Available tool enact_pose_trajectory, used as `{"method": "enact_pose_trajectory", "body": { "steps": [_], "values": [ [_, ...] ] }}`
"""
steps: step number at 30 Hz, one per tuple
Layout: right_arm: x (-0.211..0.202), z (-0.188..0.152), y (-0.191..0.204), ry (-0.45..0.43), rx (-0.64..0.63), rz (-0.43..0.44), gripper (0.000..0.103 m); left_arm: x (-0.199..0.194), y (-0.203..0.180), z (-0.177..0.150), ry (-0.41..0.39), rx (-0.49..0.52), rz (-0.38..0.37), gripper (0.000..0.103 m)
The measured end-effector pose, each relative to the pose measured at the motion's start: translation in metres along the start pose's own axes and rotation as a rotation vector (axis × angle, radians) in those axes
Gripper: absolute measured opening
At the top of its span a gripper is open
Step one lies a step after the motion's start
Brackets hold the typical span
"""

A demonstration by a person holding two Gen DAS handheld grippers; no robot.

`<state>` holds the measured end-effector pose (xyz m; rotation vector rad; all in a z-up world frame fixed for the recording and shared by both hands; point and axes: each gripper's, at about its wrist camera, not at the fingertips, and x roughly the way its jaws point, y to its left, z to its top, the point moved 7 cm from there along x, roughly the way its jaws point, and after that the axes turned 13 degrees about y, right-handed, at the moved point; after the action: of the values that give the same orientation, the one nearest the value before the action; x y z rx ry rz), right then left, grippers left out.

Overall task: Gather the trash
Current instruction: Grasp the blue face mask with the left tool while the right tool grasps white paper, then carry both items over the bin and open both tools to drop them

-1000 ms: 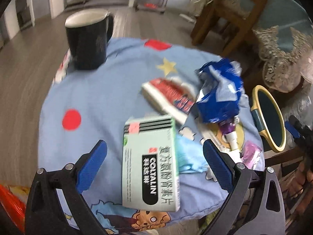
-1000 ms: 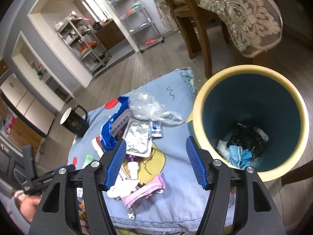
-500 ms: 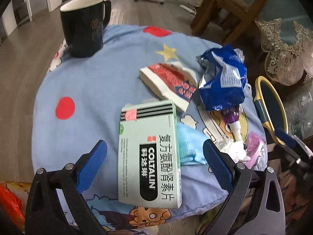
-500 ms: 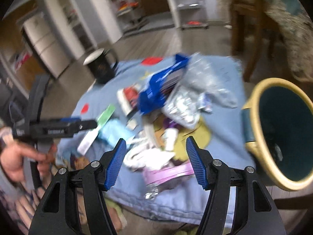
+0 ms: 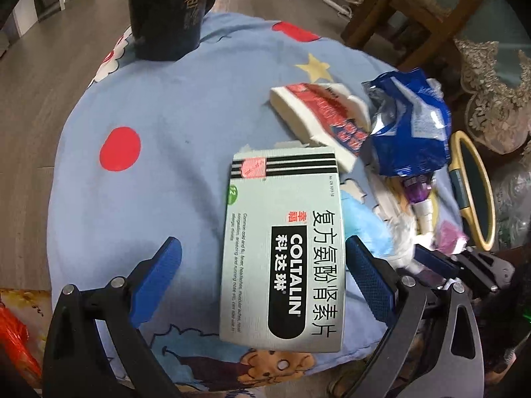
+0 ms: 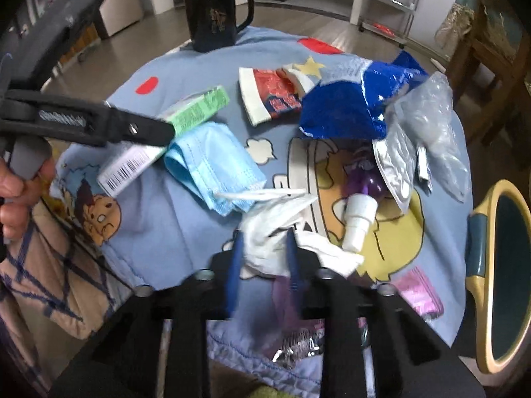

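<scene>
Trash lies on a round table under a blue cartoon cloth (image 5: 172, 106). My left gripper (image 5: 262, 265) is open, its pads on either side of a green COLTALIN medicine box (image 5: 282, 252); the box also shows in the right wrist view (image 6: 195, 109). My right gripper (image 6: 262, 258) is shut on a crumpled white tissue (image 6: 268, 232). Around lie a blue face mask (image 6: 215, 165), a red and white packet (image 5: 318, 112), a blue foil bag (image 5: 411, 132), a purple and white bottle (image 6: 360, 205), a clear plastic bag (image 6: 434, 132) and a pink wrapper (image 6: 421, 295).
A yellow-rimmed teal bin (image 6: 504, 265) stands at the table's right edge, seen also in the left wrist view (image 5: 474, 192). A dark mug (image 5: 169, 10) stands at the far side of the table. Wooden chairs (image 5: 415, 10) stand behind.
My right gripper swung from over the bin to the table and closed on the white tissue. My left gripper moved forward around the medicine box.
</scene>
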<state>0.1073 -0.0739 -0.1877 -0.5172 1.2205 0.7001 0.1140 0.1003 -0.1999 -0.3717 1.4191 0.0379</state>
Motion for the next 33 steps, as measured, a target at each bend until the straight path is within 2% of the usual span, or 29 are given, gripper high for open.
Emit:
{"method": "enact_pose_trajectory", "body": {
  "steps": [1, 2, 8, 11, 13, 17, 23, 26, 29, 31, 33],
  "values": [
    [-0.003, 0.001, -0.001, -0.013, -0.001, -0.007, 0.014, 0.001, 0.002, 0.0, 0.004, -0.003, 0.012, 0.095],
    [-0.007, 0.002, -0.002, -0.031, 0.005, -0.004, 0.007, 0.002, 0.005, 0.001, 0.007, -0.009, 0.025, 0.095],
    [-0.04, 0.01, -0.025, -0.152, 0.121, 0.054, 0.006, -0.001, 0.015, 0.005, -0.02, -0.032, 0.075, 0.094],
    [-0.057, 0.012, -0.037, -0.205, 0.182, 0.094, 0.005, -0.017, 0.006, 0.01, -0.083, 0.0, 0.034, 0.094],
    [-0.068, 0.012, -0.047, -0.239, 0.227, 0.122, 0.005, -0.028, -0.008, 0.009, -0.132, 0.063, 0.023, 0.094],
    [-0.086, 0.009, -0.067, -0.297, 0.312, 0.177, 0.005, -0.037, -0.041, 0.004, -0.178, 0.212, 0.034, 0.094],
    [-0.108, 0.001, -0.091, -0.353, 0.403, 0.226, 0.005, -0.028, -0.093, -0.017, -0.183, 0.487, 0.109, 0.093],
    [-0.113, -0.002, -0.096, -0.366, 0.421, 0.235, 0.005, -0.011, -0.106, -0.023, -0.135, 0.58, 0.189, 0.087],
    [-0.118, -0.004, -0.1, -0.374, 0.429, 0.232, 0.005, 0.009, -0.103, -0.022, -0.073, 0.594, 0.257, 0.077],
    [-0.12, -0.006, -0.101, -0.379, 0.432, 0.229, 0.005, 0.018, -0.095, -0.02, -0.032, 0.561, 0.27, 0.06],
    [-0.123, -0.008, -0.104, -0.384, 0.437, 0.226, 0.005, 0.022, -0.088, -0.017, -0.004, 0.519, 0.258, 0.038]
  ]
}}
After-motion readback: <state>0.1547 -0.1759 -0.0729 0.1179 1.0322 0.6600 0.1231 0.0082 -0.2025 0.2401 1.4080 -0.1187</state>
